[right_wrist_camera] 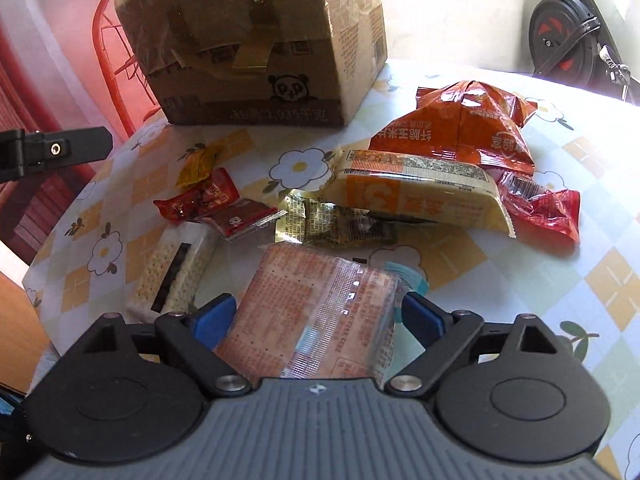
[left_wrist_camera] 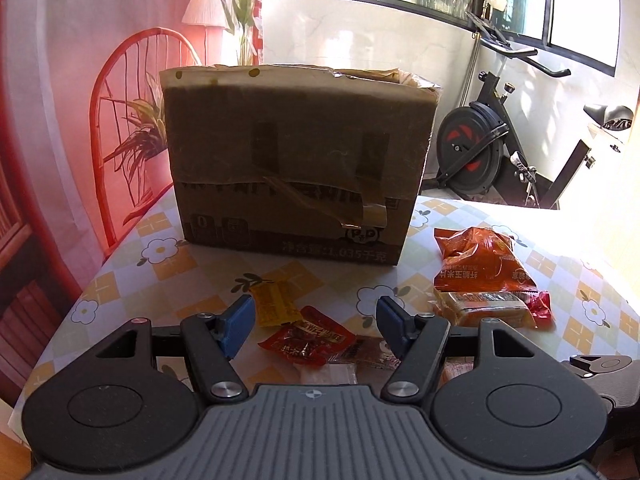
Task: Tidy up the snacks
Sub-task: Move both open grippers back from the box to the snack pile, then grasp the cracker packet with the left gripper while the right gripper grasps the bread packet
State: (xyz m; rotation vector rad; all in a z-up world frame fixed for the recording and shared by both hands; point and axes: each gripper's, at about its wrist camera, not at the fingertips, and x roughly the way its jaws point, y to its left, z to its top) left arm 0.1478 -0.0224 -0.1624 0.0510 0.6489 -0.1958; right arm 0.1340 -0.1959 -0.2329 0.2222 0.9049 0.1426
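Right claw straddles the pink clear-wrapped cracker pack
Pack's long axis runs 12 to 6 o'clock; pads apart, not yet pressing

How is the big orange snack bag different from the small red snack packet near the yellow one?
The big orange snack bag is puffy, stands up crumpled near the cardboard box, and partly rests behind a pale yellow pack. The small red snack packet is much smaller, lies flat, and touches the small yellow packet. Both are sealed, shiny wrappers on the flowered tablecloth.
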